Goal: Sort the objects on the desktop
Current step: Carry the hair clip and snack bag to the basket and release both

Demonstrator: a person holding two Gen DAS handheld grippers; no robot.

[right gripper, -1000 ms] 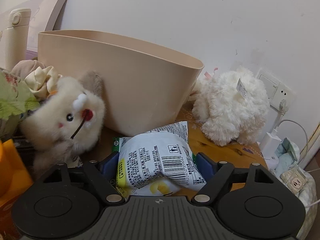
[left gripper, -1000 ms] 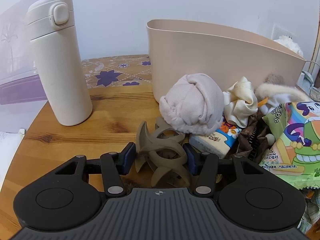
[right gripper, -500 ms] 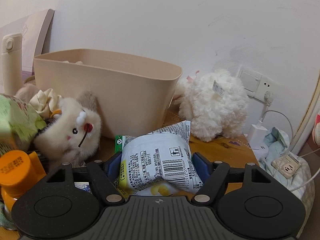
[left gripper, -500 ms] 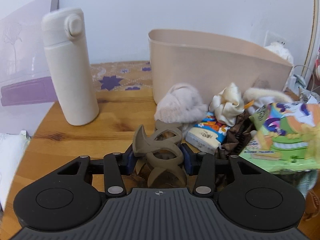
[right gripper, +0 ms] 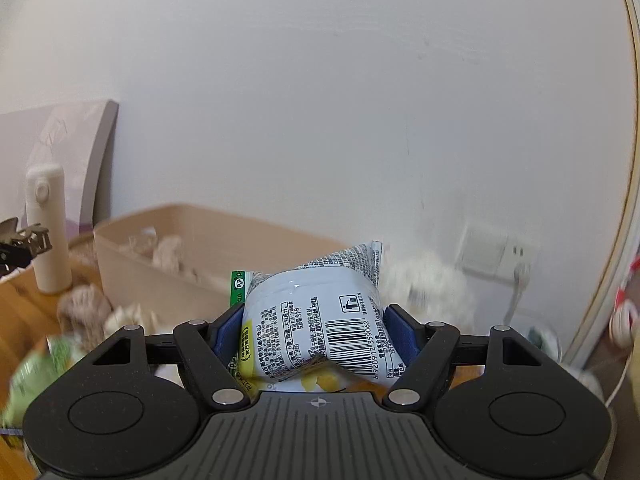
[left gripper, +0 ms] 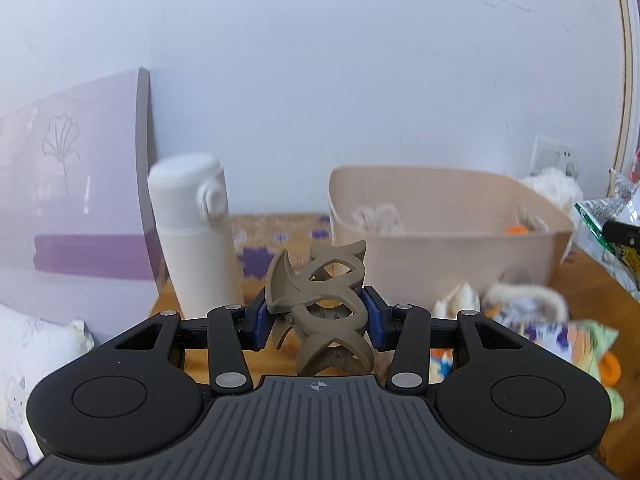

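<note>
My left gripper (left gripper: 318, 316) is shut on a brown hair claw clip (left gripper: 320, 300), held in the air above the wooden table (left gripper: 592, 280). Behind it stands the beige bin (left gripper: 440, 248), with cloth items and something orange inside. In the right wrist view my right gripper (right gripper: 314, 334) is shut on a puffy white snack packet (right gripper: 316, 320) with a barcode, lifted in front of the bin (right gripper: 132, 268). The same clip (right gripper: 24, 240) shows at that view's left edge, and the packet (left gripper: 612, 232) at the right edge of the left wrist view.
A cream flask (left gripper: 196, 236) stands left of the bin. A purple and white board (left gripper: 72, 200) leans on the wall. A blurred pile of plush, cloth and snack bags (left gripper: 520, 320) lies before the bin. A white plush (left gripper: 556, 188) and a wall socket (right gripper: 492, 256) are at the right.
Both grippers have risen with the clip and the packet held fast. The table items have sunk in the views, and the inside of the bin now shows.
</note>
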